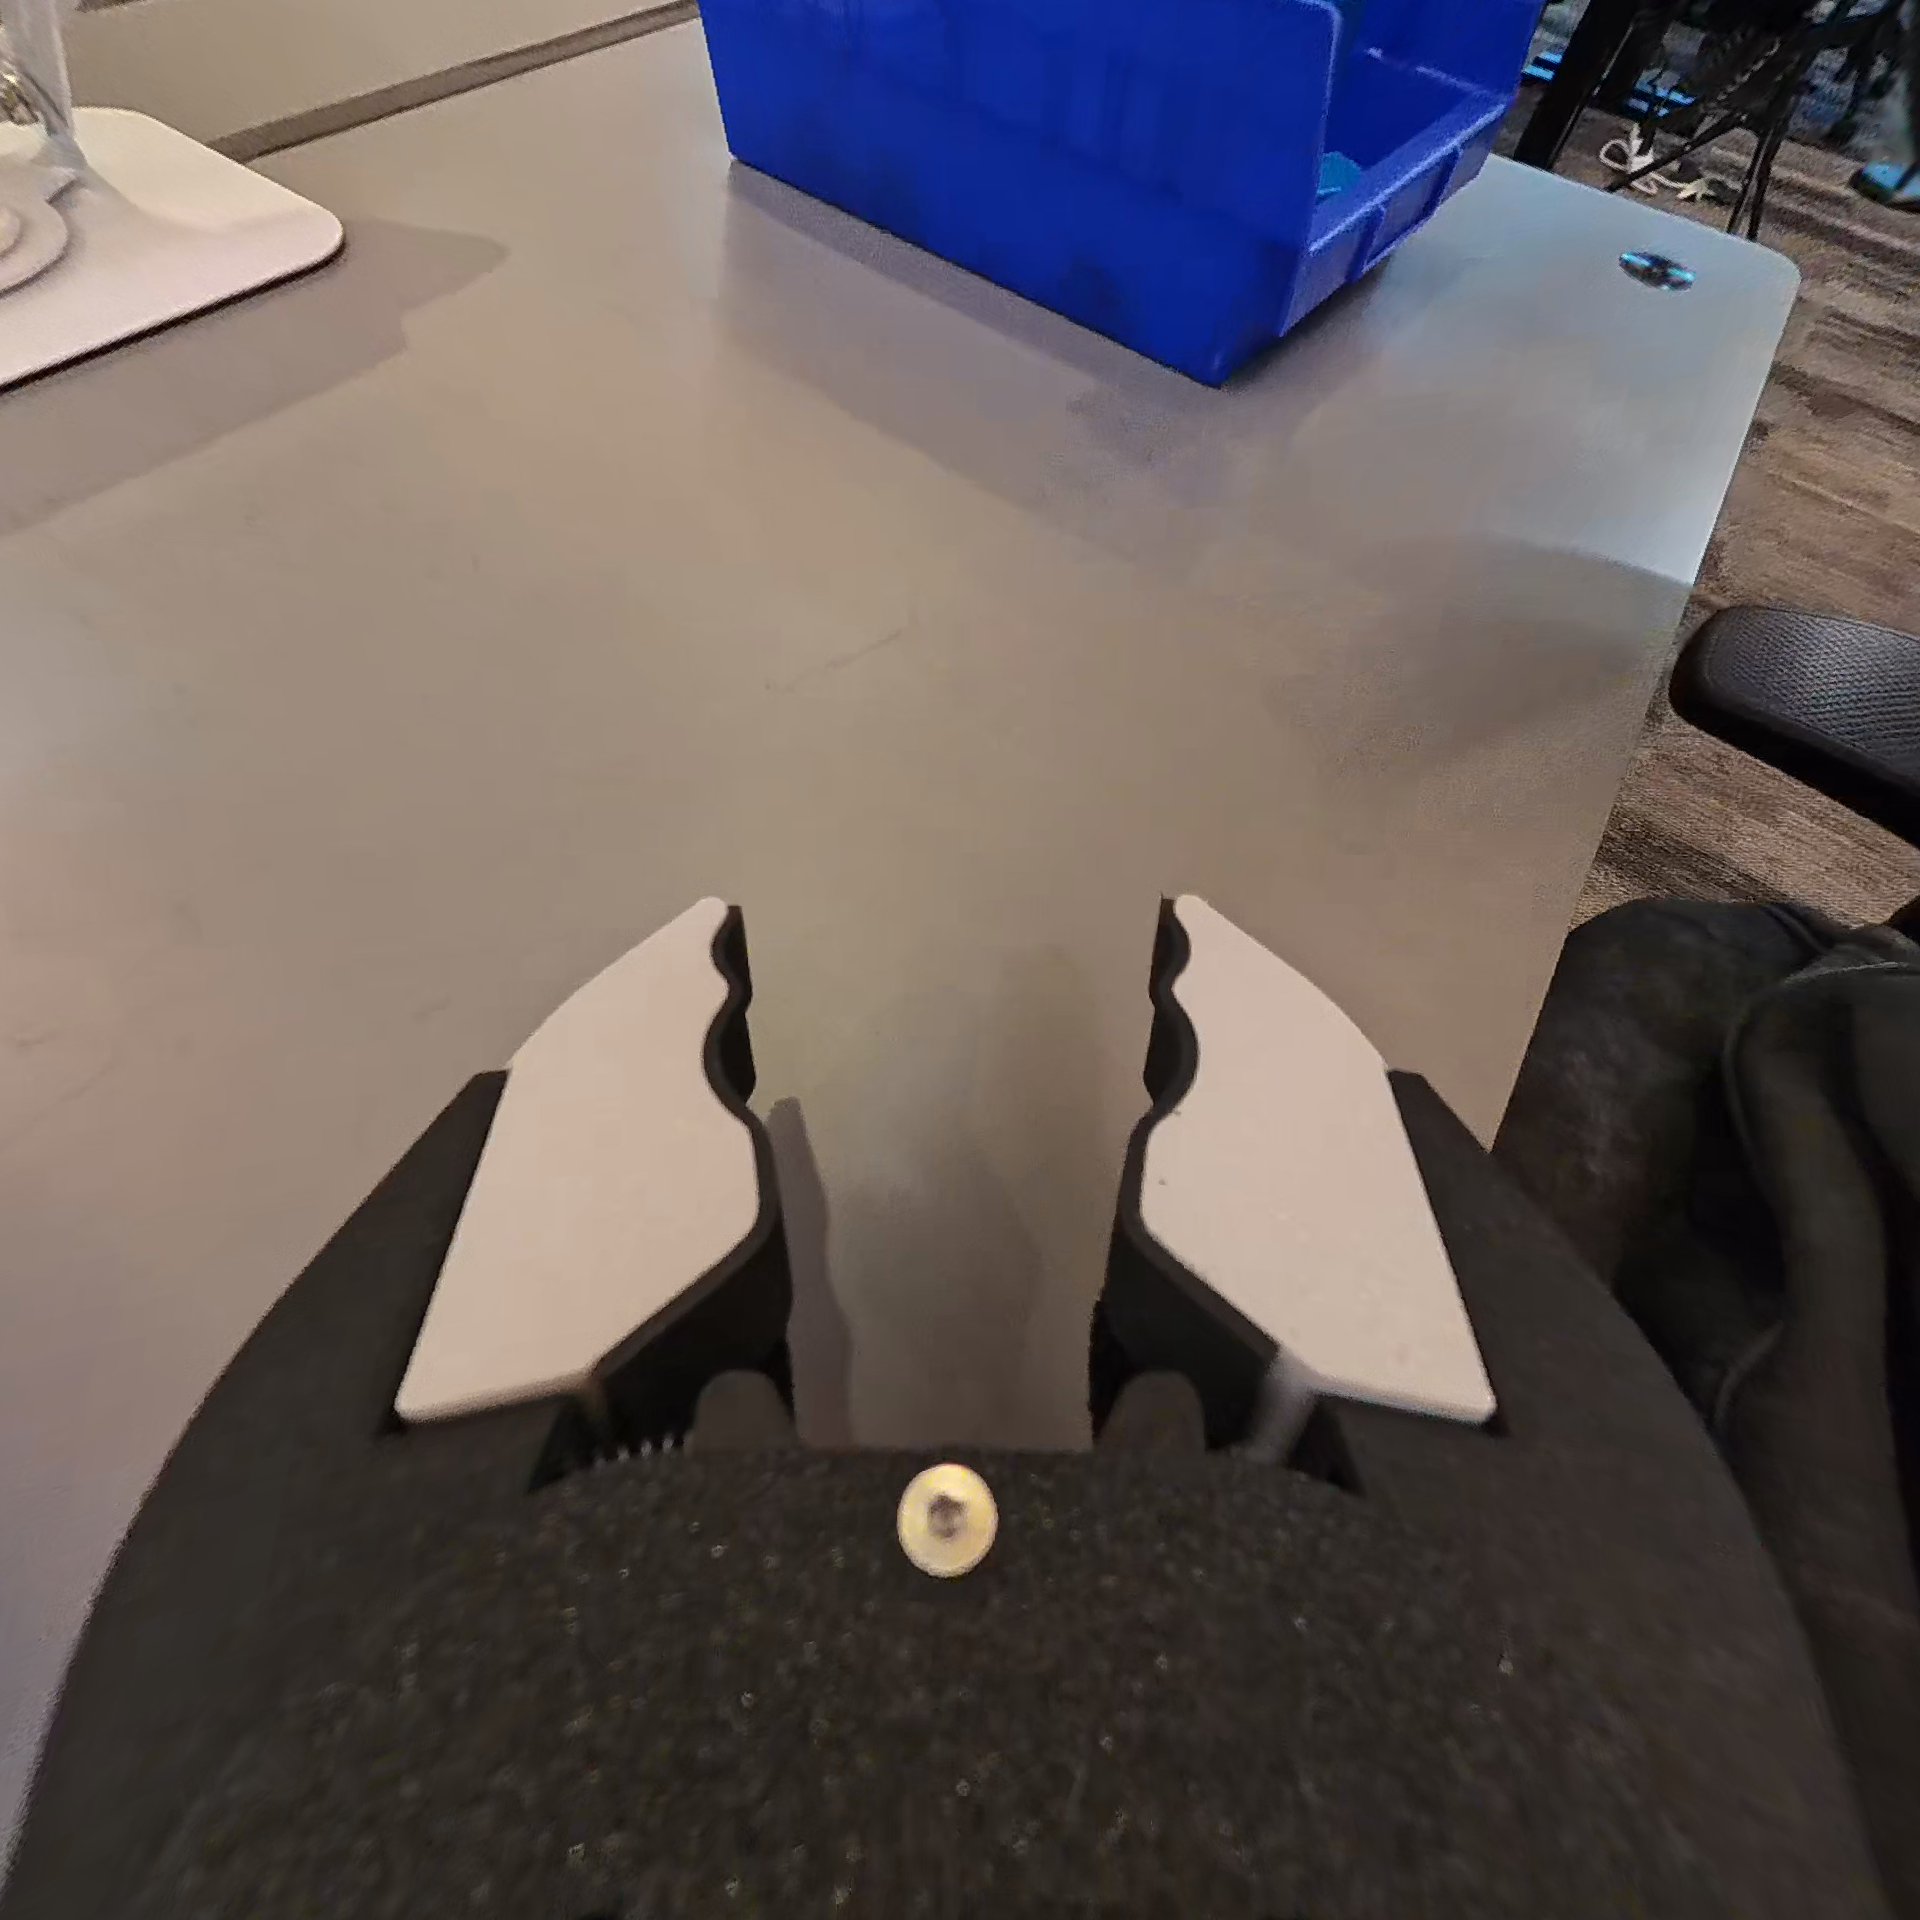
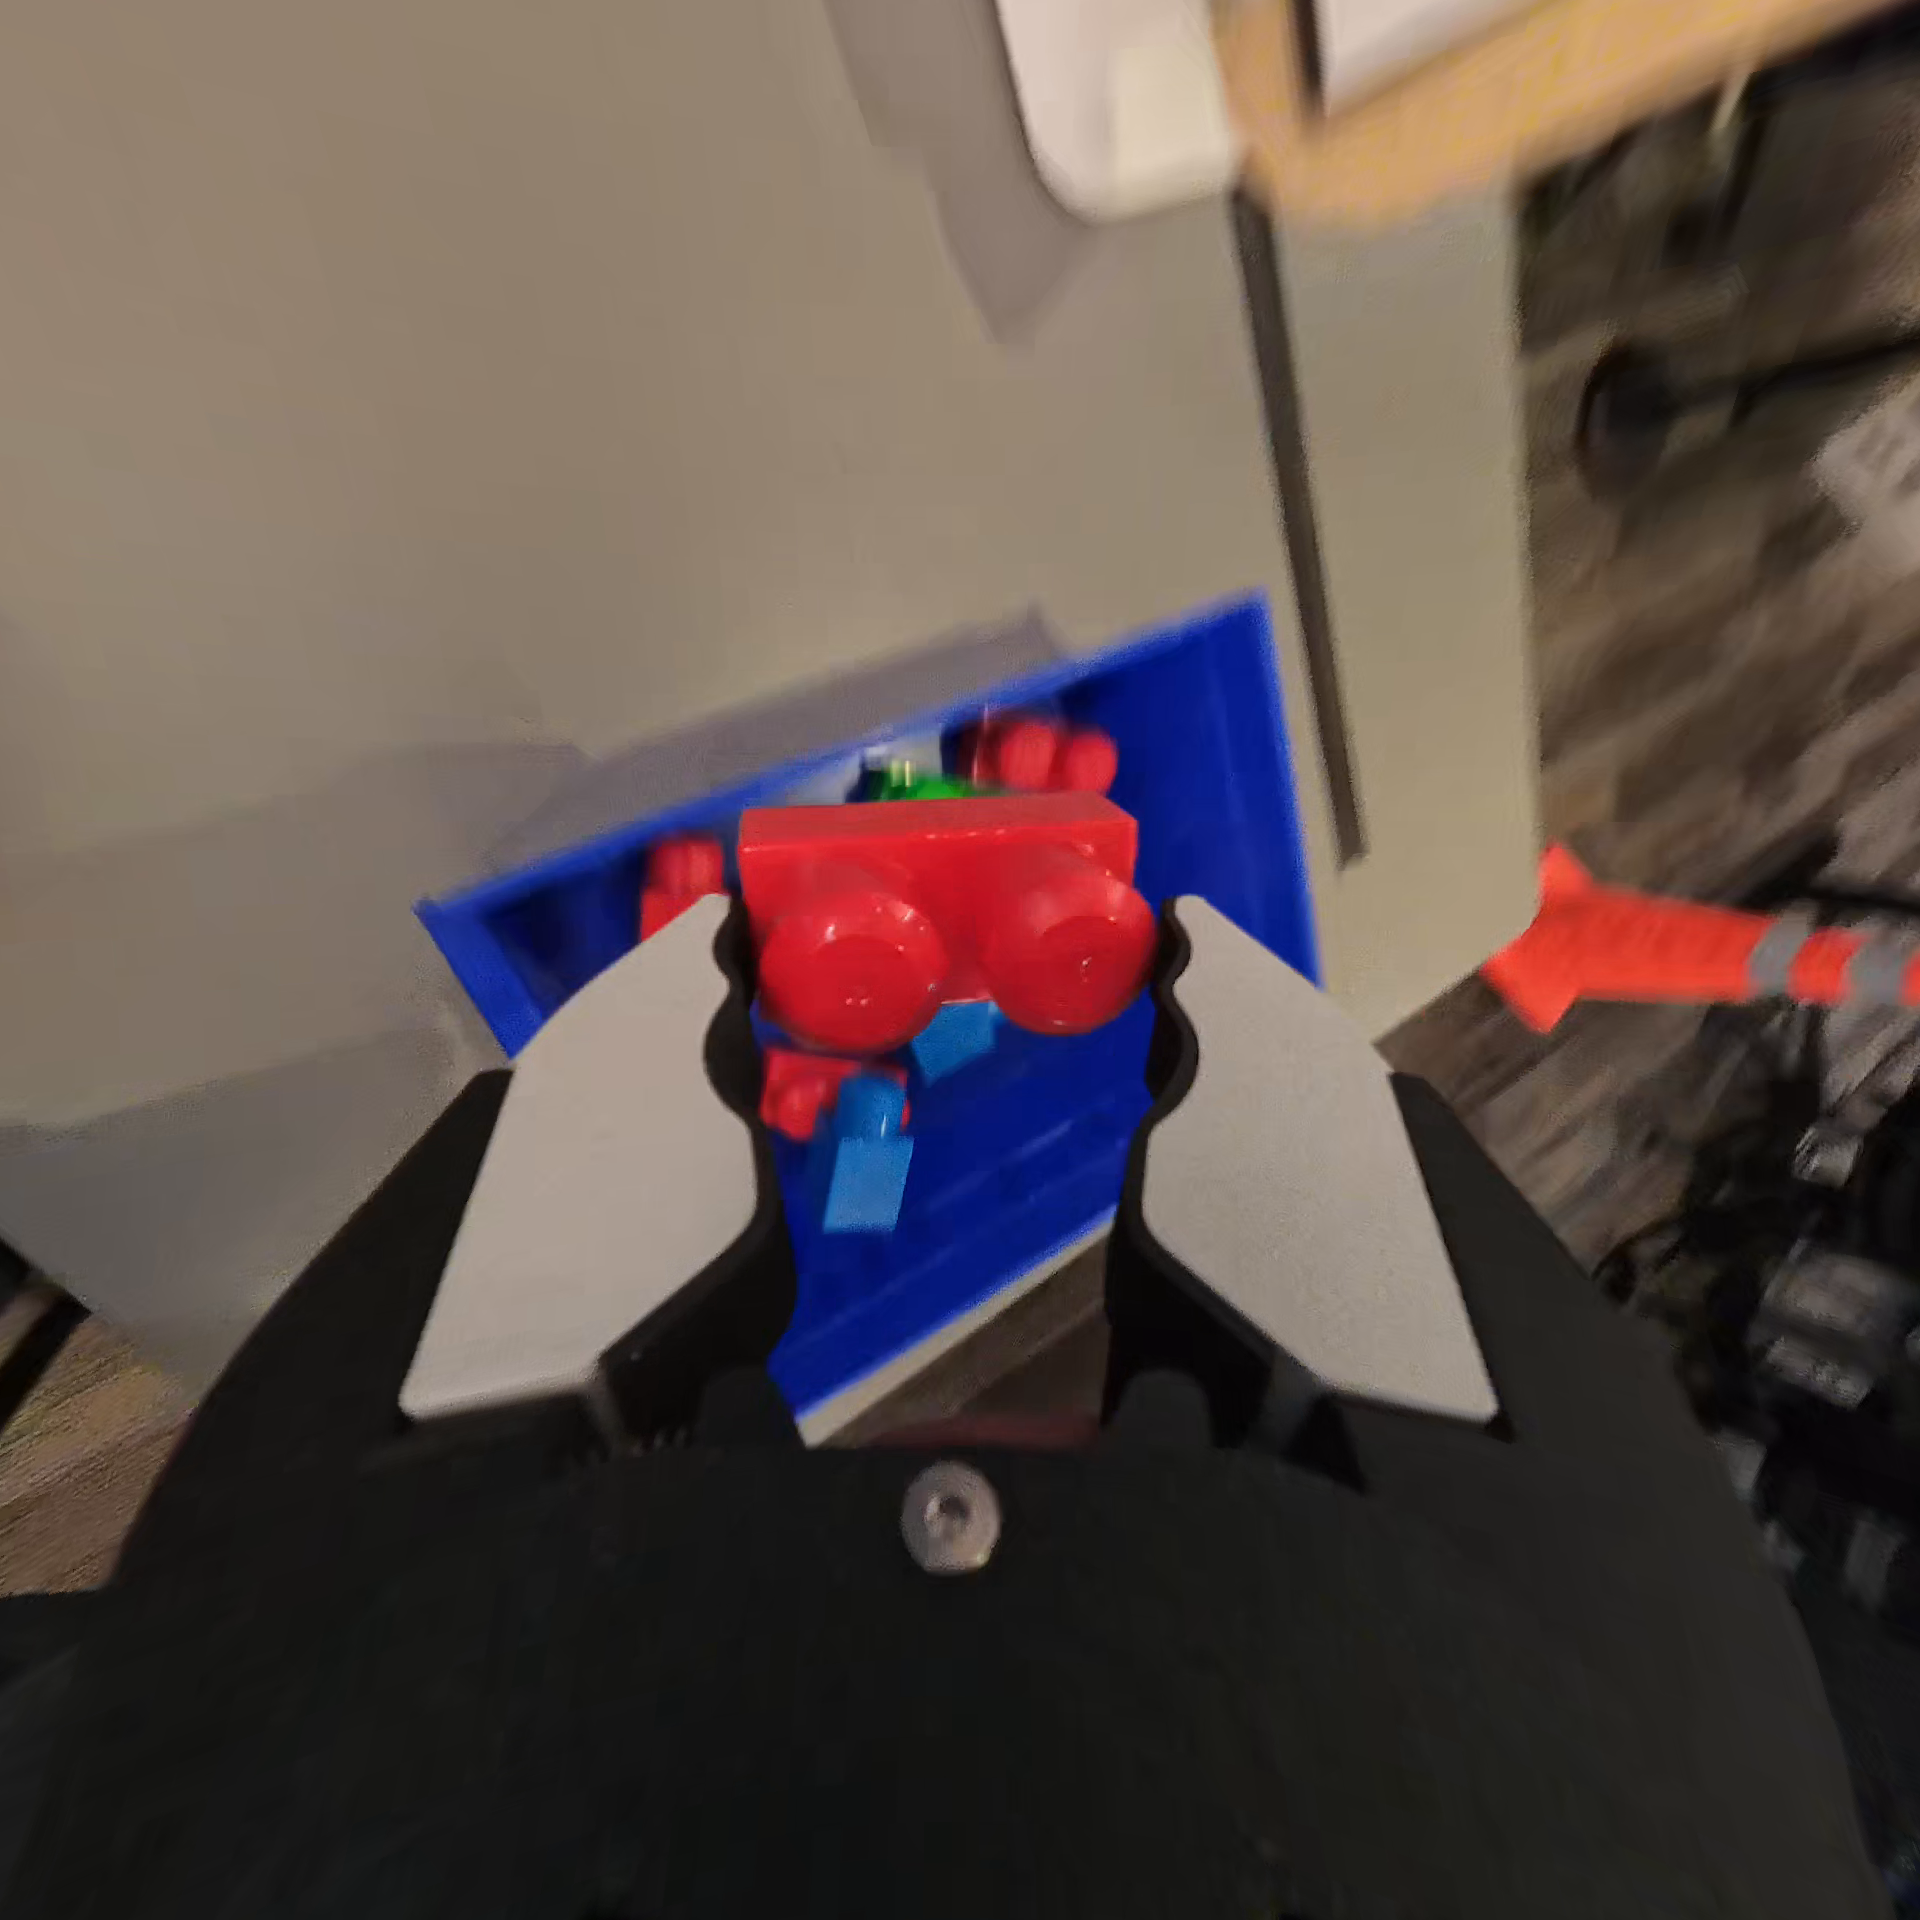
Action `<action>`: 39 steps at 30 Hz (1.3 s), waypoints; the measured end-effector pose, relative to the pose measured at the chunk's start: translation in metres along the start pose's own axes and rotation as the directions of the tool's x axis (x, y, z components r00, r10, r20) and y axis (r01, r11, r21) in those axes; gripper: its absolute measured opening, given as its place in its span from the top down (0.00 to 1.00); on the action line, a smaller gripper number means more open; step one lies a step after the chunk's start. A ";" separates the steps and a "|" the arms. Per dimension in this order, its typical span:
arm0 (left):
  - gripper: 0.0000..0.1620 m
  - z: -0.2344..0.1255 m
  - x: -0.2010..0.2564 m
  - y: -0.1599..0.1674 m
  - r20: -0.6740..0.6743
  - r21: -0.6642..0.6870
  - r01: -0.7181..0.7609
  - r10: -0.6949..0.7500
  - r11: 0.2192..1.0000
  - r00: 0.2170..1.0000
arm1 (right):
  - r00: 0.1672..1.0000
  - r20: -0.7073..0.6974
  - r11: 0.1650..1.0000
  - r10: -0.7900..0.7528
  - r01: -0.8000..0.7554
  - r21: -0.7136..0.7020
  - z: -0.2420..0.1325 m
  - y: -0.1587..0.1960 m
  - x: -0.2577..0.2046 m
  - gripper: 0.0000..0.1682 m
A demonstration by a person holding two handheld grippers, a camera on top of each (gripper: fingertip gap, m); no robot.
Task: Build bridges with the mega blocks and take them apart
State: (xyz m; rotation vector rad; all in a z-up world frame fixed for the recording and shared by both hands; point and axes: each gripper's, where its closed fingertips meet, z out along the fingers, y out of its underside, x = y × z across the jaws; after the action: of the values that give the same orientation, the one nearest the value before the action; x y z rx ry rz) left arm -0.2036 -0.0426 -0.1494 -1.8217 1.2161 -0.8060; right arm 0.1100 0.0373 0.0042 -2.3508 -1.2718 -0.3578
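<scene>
My right gripper (image 2: pixel 951 925) is shut on a red two-stud block (image 2: pixel 940 904), its studs facing the camera, held above the blue bin (image 2: pixel 1216 790). Inside the bin lie more red blocks (image 2: pixel 1039 753), a green block (image 2: pixel 920 784) and blue blocks (image 2: pixel 868 1174). The right wrist view is blurred by motion. My left gripper (image 1: pixel 951 925) is open and empty, low over the bare grey table (image 1: pixel 727 675). The blue bin (image 1: pixel 1060 177) stands ahead of it at the table's far side, well apart from its fingers.
A white pad (image 1: pixel 156 249) with a clear stand on it lies at the far left. The table's right edge (image 1: pixel 1621 810) drops to a wood-look floor, with a black chair arm (image 1: pixel 1808 686) and dark fabric (image 1: pixel 1714 1195) beside it. An orange arrow-shaped object (image 2: pixel 1621 940) shows at the right. My hands' fingertips stand some 35 centimeters from each other.
</scene>
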 end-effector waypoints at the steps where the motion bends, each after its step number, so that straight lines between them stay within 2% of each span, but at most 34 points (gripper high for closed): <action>1: 0.54 0.002 0.001 0.000 -0.007 0.000 -0.001 0.001 1.000 1.000 | 0.999 0.017 0.998 0.035 -0.034 -0.053 0.014 0.024 0.004 0.56; 5: 0.54 0.008 0.007 -0.001 -0.036 -0.010 -0.005 0.004 1.000 0.999 | 0.977 -0.023 0.944 0.212 -0.211 -0.253 0.073 0.100 0.028 0.56; 9: 0.54 0.011 0.010 0.000 -0.039 -0.026 -0.027 0.026 0.999 0.999 | 0.940 -0.032 0.889 0.341 -0.333 -0.314 0.119 0.131 0.049 0.56; 10: 0.54 0.012 0.010 0.001 -0.041 -0.030 -0.033 0.032 0.999 0.999 | 0.948 -0.054 0.876 0.315 -0.312 -0.367 0.126 0.141 0.054 0.56; 13: 0.54 0.011 0.011 0.003 -0.040 -0.037 -0.050 0.048 0.998 0.998 | 0.994 -0.044 0.809 0.099 -0.106 -0.578 0.139 0.171 0.063 0.56; 18: 0.54 0.007 0.009 0.007 -0.033 -0.046 -0.048 0.046 0.998 0.998 | 0.993 0.116 0.750 0.029 0.055 -0.659 0.171 0.177 0.055 0.56; 22: 0.54 0.003 0.006 0.009 -0.018 -0.049 -0.033 0.032 0.998 0.999 | 0.990 0.143 0.762 0.018 0.079 -0.643 0.179 0.175 0.063 0.53; 25: 0.54 0.000 0.005 0.011 -0.016 -0.051 -0.030 0.029 0.998 0.999 | 0.993 0.111 0.786 0.042 0.036 -0.617 0.163 0.171 0.074 0.52; 27: 0.54 -0.001 0.004 0.012 -0.009 -0.054 -0.026 0.025 0.998 1.000 | 0.999 0.017 0.840 0.045 -0.028 -0.542 0.135 0.154 0.088 0.52; 29: 0.53 -0.003 0.001 0.013 0.005 -0.055 -0.024 0.025 0.998 1.000 | 0.990 -0.111 0.923 0.082 -0.118 -0.367 0.095 0.121 0.095 0.53; 31: 0.53 -0.005 -0.002 0.011 0.031 -0.047 -0.036 0.037 0.998 0.999 | 0.965 -0.162 0.976 0.204 -0.214 -0.046 0.051 0.071 0.080 0.54; 32: 0.53 -0.006 -0.005 0.009 0.047 -0.039 -0.036 0.038 0.999 0.998 | 0.957 -0.123 0.959 0.263 -0.245 0.145 0.031 0.042 0.061 0.54; 34: 0.53 -0.006 -0.007 0.002 0.049 -0.010 -0.020 0.020 1.000 0.999 | 0.940 0.007 0.825 0.340 -0.302 0.477 -0.004 -0.009 0.011 0.61; 35: 0.53 -0.006 -0.007 -0.001 0.043 0.005 -0.006 0.005 1.000 0.999 | 0.935 0.092 0.744 0.341 -0.329 0.582 -0.014 -0.028 -0.020 0.63; 37: 0.53 -0.006 -0.008 -0.005 0.037 0.026 0.022 -0.023 0.999 0.999 | 0.919 0.267 0.589 0.290 -0.391 0.707 -0.024 -0.061 -0.083 0.64; 39: 0.53 -0.005 -0.009 -0.007 0.038 0.036 0.037 -0.039 0.999 0.999 | 0.882 0.394 0.473 0.259 -0.471 0.745 -0.016 -0.083 -0.133 0.62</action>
State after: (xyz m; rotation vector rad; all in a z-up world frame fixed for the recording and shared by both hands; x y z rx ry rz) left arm -0.2079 -0.0341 -0.1419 -1.8286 1.1392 -0.8047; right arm -0.0318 -0.0273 -0.0167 -1.7296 -0.6939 0.5857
